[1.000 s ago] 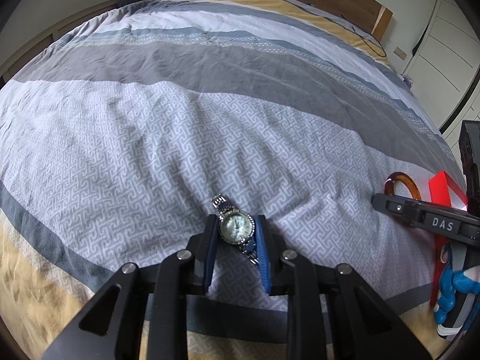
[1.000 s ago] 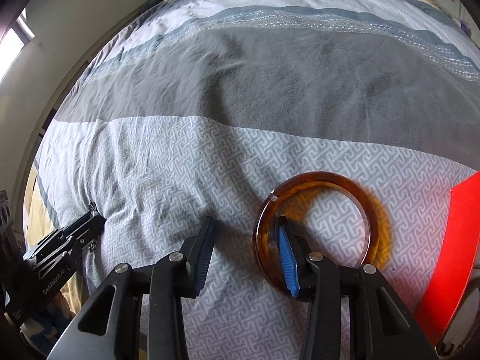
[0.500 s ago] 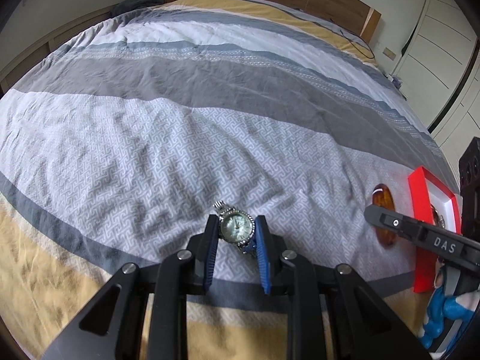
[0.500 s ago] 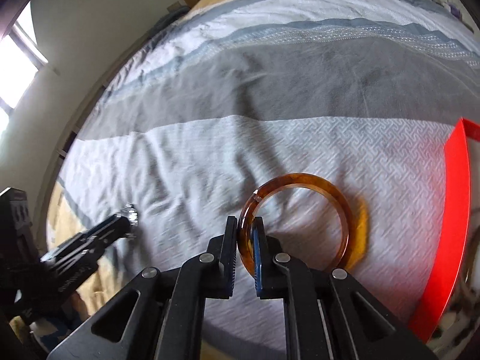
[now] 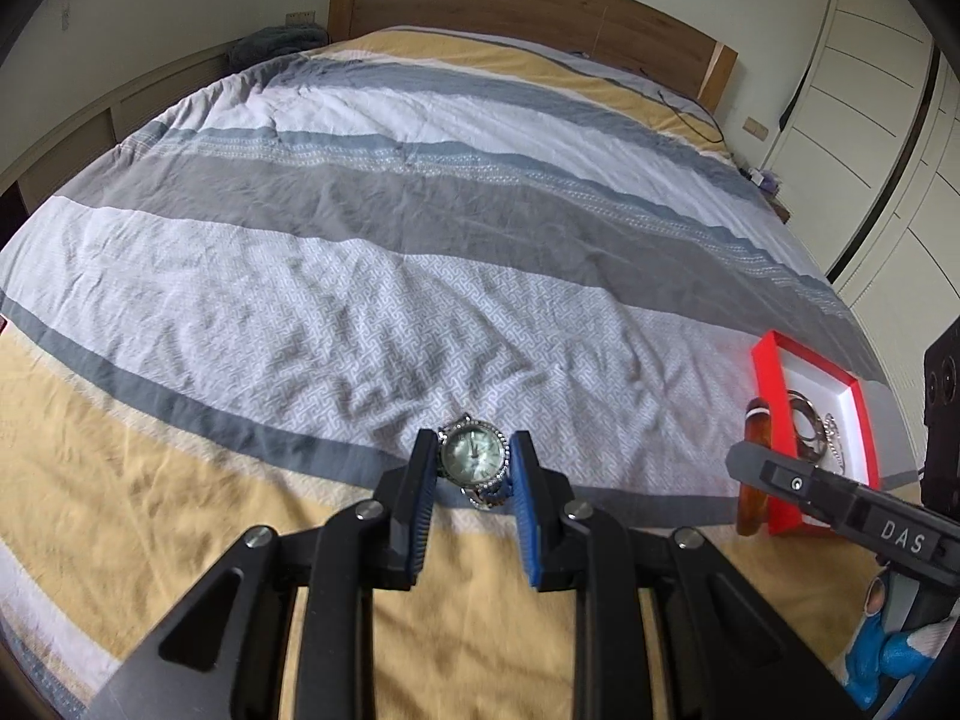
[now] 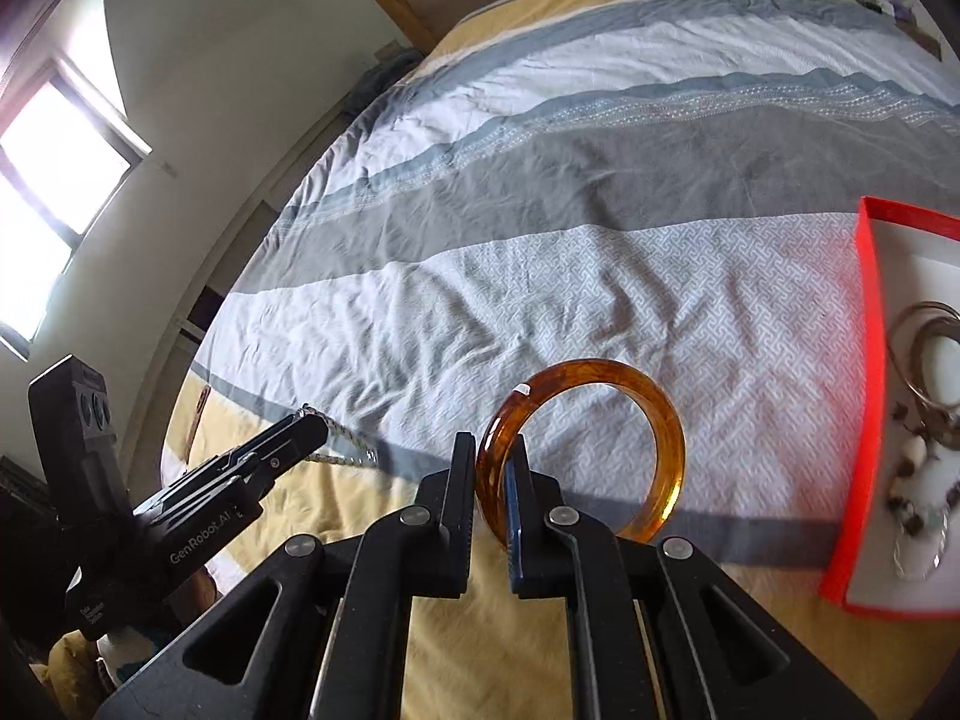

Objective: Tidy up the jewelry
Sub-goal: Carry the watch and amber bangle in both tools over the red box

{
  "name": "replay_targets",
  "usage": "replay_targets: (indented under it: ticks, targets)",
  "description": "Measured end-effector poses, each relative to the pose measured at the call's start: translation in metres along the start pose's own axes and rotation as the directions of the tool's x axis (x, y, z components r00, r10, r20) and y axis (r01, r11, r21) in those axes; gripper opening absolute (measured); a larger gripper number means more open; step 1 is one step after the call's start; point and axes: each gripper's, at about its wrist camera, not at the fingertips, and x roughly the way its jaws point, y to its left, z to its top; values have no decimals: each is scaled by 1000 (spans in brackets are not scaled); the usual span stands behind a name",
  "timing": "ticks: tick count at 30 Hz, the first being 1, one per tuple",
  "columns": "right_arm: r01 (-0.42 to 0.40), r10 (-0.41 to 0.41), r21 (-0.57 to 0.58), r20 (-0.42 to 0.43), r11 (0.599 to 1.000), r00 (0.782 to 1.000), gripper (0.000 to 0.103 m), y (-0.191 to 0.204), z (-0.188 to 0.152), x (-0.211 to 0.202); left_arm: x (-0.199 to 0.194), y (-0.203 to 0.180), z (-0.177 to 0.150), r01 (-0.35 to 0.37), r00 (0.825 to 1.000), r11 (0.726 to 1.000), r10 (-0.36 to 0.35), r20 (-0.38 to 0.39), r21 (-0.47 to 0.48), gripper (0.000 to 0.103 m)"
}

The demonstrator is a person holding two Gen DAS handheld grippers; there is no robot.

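left gripper [image 5: 471, 465] jaws clamped the watch [image 5: 473, 457] across its case; right gripper [image 6: 491, 489] jaws pinched the bangle [image 6: 669, 438] rim. watch likely fragile with a limp band; bangle looked stiff, slick, light.

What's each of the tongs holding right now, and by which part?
Left tongs clamp the wristwatch by its case; right tongs pinch the amber bangle across its rim.

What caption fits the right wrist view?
Right tool shut on amber bangle, lifted above striped bedspread, red tray alongside.
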Motion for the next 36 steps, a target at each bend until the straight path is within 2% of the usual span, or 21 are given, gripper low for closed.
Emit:
replay_targets:
  ticks: [10, 18, 22, 28, 36]
  targets:
    - [16, -16, 2, 63, 1000, 998, 9, 16, -35, -61, -59, -21, -21, 32, 998, 999, -34, 49, 42, 22]
    - [29, -32, 26, 112, 999, 993, 9, 3, -64, -106, -82, -63, -33, 78, 995, 991, -84, 52, 107, 22]
    - [42, -51, 64, 138, 997, 989, 9, -20, -79, -128, -80, -94, -36, 112, 992, 983, -118, 33, 148, 22]
    - [91, -114, 145, 158, 985, 981, 9, -76, -96, -160, -63, -154, -40, 166, 986, 961, -169, -7, 221, 22]
    - [152, -189, 202, 176, 967, 966, 9, -150, -80, -190, -23, -235, -33, 233, 972, 918, -224, -66, 321, 22]
